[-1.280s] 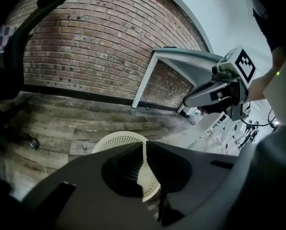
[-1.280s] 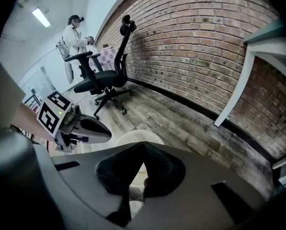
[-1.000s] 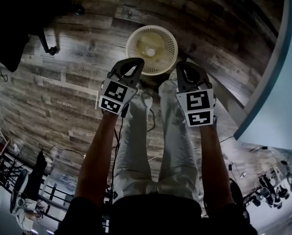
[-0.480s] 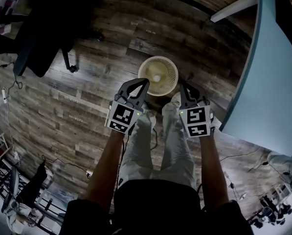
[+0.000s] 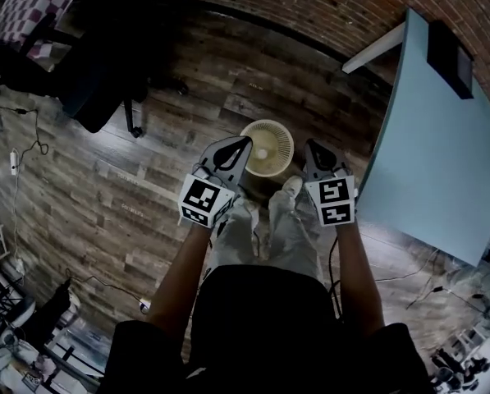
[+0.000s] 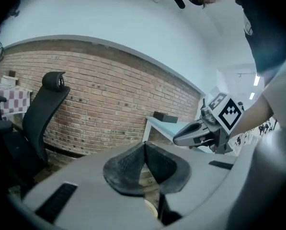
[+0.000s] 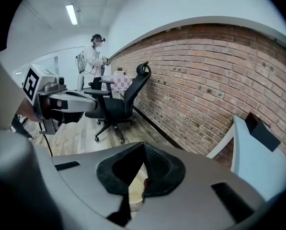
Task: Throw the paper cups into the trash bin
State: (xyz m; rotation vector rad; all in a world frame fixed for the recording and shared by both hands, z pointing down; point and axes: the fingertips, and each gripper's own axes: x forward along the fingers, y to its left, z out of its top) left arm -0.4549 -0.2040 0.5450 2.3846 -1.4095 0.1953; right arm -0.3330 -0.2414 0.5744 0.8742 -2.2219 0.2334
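A cream mesh trash bin (image 5: pixel 267 147) stands on the wood floor in the head view, with a pale shape inside that I cannot make out. My left gripper (image 5: pixel 245 141) hangs above the bin's left rim, shut and empty. My right gripper (image 5: pixel 310 144) is over its right rim, also shut with nothing in it. In the left gripper view the jaws (image 6: pixel 145 145) meet, and a bit of the bin (image 6: pixel 151 207) shows below them. The right gripper view has its jaws (image 7: pixel 143 146) together, with the bin (image 7: pixel 136 180) showing through the gap. No loose paper cup is in view.
A light blue table (image 5: pixel 433 167) with a black box (image 5: pixel 451 57) stands to the right, by the brick wall (image 5: pixel 327 2). A black office chair (image 5: pixel 105 72) is at the upper left. Cables (image 5: pixel 31 150) trail on the floor. A person (image 7: pixel 92 56) stands far off.
Both grippers have risen, still shut and side by side. The bin now looks smaller and farther below, and more of the table and brick wall has come into view.
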